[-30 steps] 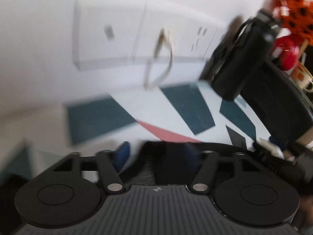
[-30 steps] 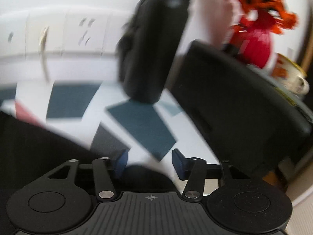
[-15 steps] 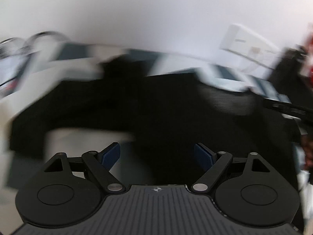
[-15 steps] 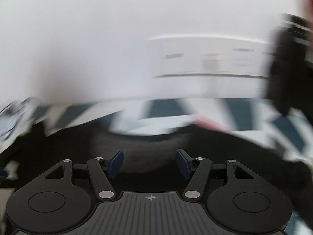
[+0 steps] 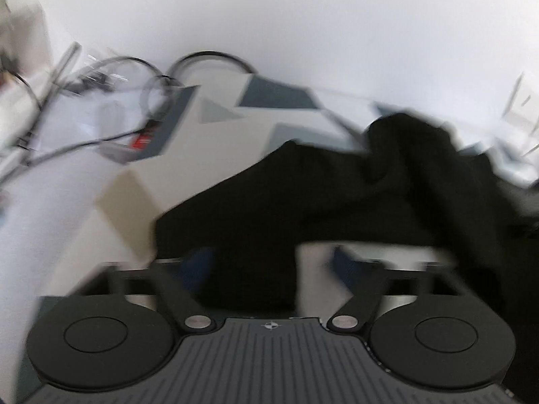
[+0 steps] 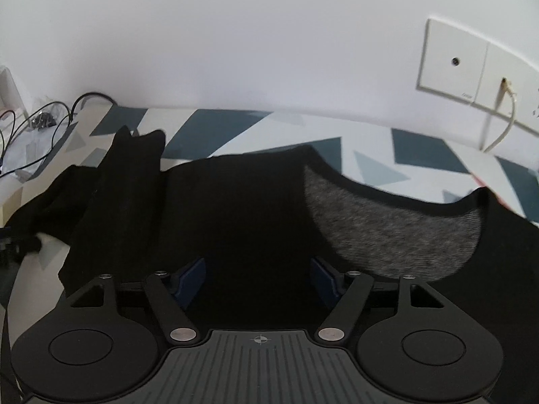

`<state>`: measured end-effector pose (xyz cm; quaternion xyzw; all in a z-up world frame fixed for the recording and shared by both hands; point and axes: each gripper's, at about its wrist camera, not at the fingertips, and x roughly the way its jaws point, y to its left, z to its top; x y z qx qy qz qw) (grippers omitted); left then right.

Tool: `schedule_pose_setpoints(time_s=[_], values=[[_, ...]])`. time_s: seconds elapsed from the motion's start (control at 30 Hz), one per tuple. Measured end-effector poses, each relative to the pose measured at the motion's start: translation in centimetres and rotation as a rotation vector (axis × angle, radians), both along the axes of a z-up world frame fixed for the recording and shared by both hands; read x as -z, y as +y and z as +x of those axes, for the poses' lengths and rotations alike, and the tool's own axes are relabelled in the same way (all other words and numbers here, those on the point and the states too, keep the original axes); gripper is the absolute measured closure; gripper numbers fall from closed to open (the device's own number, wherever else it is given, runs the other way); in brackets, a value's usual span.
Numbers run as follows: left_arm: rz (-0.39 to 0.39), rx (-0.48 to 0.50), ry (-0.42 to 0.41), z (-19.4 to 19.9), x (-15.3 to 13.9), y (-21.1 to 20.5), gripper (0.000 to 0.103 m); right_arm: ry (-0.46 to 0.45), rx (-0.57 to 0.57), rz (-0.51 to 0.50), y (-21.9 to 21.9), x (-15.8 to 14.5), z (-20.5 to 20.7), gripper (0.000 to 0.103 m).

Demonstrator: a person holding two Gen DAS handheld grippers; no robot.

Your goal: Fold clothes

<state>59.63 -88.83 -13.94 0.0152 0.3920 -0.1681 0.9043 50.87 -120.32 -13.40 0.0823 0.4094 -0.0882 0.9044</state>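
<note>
— What is the surface, and the room around it?

— A table under a pale cloth (image 6: 370, 141) printed with teal and grey triangles, pushed against a white wall (image 6: 235, 33). Cables (image 5: 111, 77) lie tangled at the far left end.

— Where is the shirt?

— The black shirt (image 6: 242, 208) lies spread across the cloth, one part bunched up toward the left. The right gripper (image 6: 258, 277) sits over it, fingers wide apart, blue pads (image 6: 190, 277) on either side of the fabric but closed on nothing.

— And the other?

— The left gripper (image 5: 269, 262) is blurred. Its fingers are spread too, with a dark fold of shirt (image 5: 303, 202) lying between them; I cannot tell whether it touches either pad.

— What does each view add?

— The right one shows the neckline (image 6: 397, 198), its grey inside (image 6: 387, 235) turned up, plus wall plates (image 6: 453, 64) with a white cord (image 6: 505, 121) plugged in. The left one shows the cables closer, a red-marked item (image 5: 143, 139) among them, and bare cloth beside the shirt's edge.
</note>
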Motion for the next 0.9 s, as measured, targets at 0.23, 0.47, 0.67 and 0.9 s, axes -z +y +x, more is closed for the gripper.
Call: schedule_pose_setpoints(time_s=[0.23, 0.47, 0.67, 0.9], values=[[-0.083, -0.132, -0.095, -1.0, -4.4, 5.7, 0.102, -0.013, -0.027, -0.039, 3.1, 0.6, 4.6, 0.024], [-0.174, -0.223, -0.162, -1.4, -10.2, 11.4, 0.102, -0.022, -0.042, -0.068, 6.0, 1.0, 9.6, 0.024], [-0.254, -0.267, -0.199, -1.8, -14.3, 15.0, 0.102, -0.005, 0.015, -0.065, 7.3, 0.8, 12.7, 0.022], [-0.332, -0.095, -0.131, -3.1, -15.3, 10.6, 0.102, -0.010, 0.128, -0.046, 4.0, -0.6, 7.9, 0.021]])
